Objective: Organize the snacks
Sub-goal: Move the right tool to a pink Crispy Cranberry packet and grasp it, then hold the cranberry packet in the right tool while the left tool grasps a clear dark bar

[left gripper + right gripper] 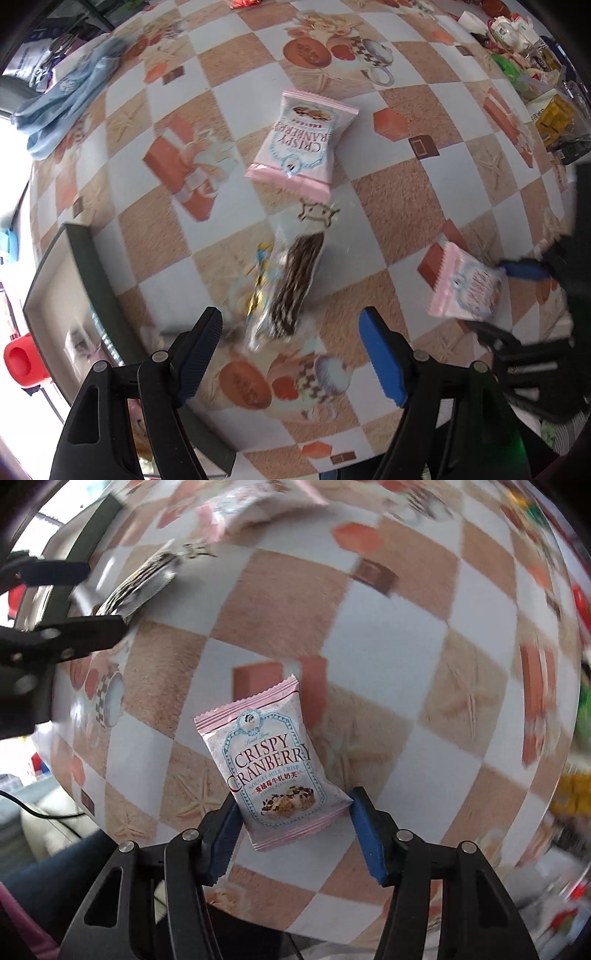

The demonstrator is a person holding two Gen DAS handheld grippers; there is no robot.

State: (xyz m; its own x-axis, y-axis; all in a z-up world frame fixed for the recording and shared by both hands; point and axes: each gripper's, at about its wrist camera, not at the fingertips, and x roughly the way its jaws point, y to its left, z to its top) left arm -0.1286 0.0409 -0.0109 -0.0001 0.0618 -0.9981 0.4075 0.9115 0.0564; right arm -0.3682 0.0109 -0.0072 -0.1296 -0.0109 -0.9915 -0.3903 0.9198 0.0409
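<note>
the right gripper (293, 834) pinches a pink crispy cranberry packet (275, 766) by its lower end, blue pads on both side edges. its long axis runs away from the gripper, tilted slightly left, the print upright in the right wrist view, above the checked tablecloth (406, 664).

the left gripper (295, 354) hangs with fingers spread, nothing between them. just beyond lies a striped clear-wrapped snack (291, 284), long axis running far to near, leaning right at its far end. a second pink packet (301, 142) lies farther off, print upside down. a dark-rimmed box (85, 258) sits at left.
</note>
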